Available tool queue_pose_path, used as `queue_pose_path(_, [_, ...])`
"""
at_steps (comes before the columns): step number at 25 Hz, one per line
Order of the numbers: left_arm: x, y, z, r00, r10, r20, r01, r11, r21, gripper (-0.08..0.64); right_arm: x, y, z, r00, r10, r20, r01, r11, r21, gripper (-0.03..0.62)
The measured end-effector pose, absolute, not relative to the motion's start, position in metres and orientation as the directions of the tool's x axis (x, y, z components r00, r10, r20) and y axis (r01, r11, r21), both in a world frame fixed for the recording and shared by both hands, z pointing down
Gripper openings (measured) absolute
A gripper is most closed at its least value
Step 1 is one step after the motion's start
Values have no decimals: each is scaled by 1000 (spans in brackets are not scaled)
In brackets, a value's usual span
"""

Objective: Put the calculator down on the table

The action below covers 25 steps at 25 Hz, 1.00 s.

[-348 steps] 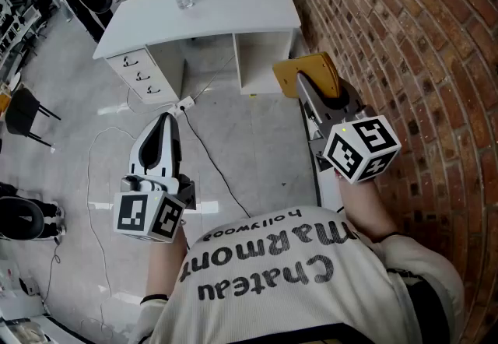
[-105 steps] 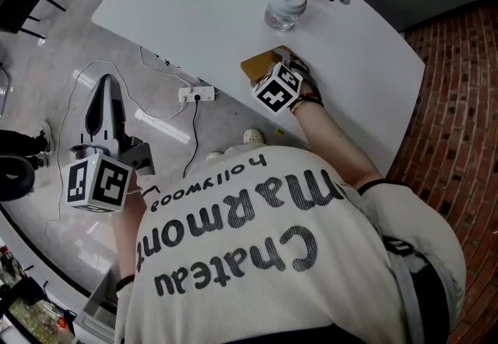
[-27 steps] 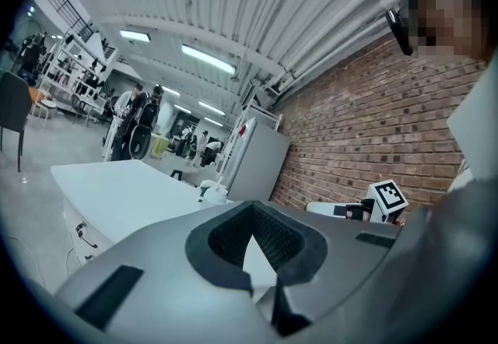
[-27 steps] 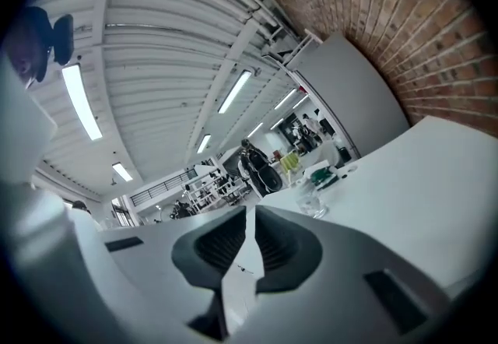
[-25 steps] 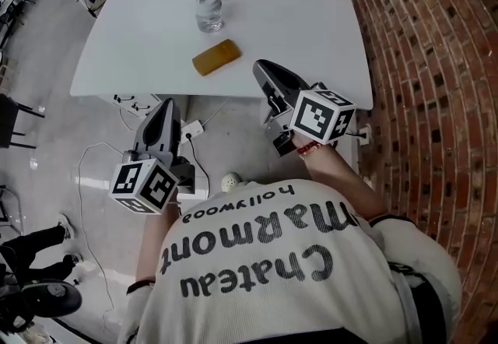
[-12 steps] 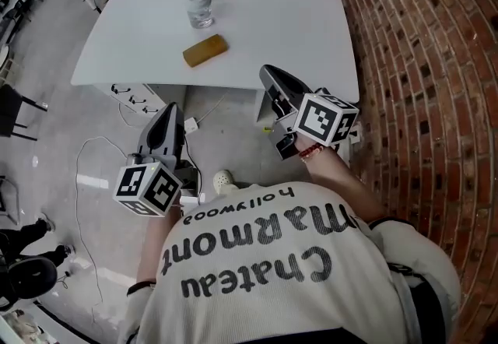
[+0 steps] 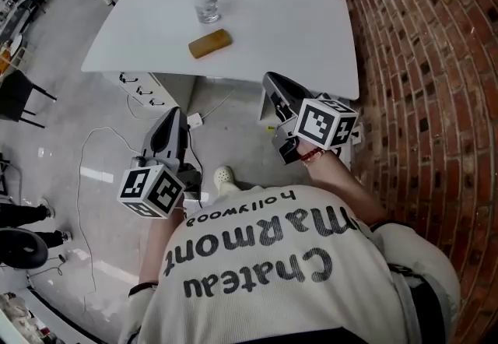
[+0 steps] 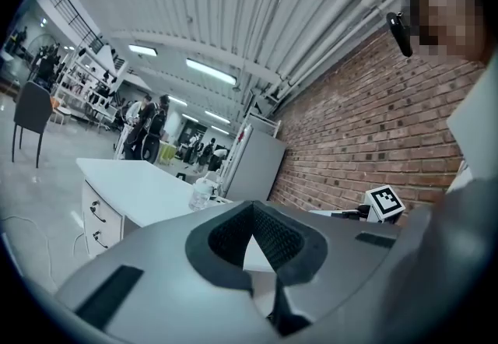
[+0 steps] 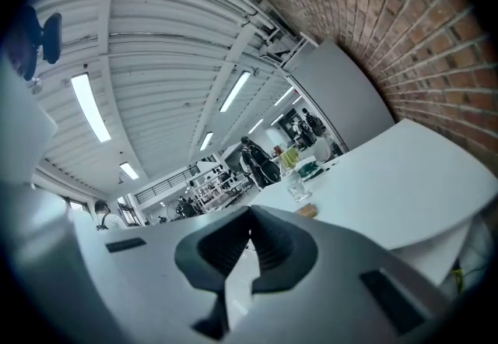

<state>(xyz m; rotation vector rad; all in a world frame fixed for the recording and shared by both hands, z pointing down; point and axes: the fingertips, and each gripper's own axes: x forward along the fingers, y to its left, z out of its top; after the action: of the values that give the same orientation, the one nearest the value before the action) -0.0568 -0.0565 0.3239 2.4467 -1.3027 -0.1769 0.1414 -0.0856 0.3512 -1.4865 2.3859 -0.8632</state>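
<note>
The tan calculator (image 7: pixel 210 43) lies flat on the white table (image 7: pixel 311 31), with a clear water bottle (image 7: pixel 207 6) near at its 12 o'clock — the task looks done. Left gripper (image 7: pixel 174 115) and right gripper (image 7: pixel 274 82) hang at the table's 6 o'clock, jaws together, empty.

Brick wall (image 7: pixel 436 62); grey floor (image 7: pixel 78 148); white table (image 7: pixel 272 15); strip lights (image 9: pixel 89 105); perhaps distant shelving (image 8: pixel 78 87)
</note>
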Motion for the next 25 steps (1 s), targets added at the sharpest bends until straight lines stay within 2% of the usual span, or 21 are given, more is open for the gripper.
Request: queue_pose_path(25, [-59, 4, 334, 522, -849, 83, -806, -459, 373, 1, 138, -38, 373, -530, -832, 167, -742, 358, -567, -9])
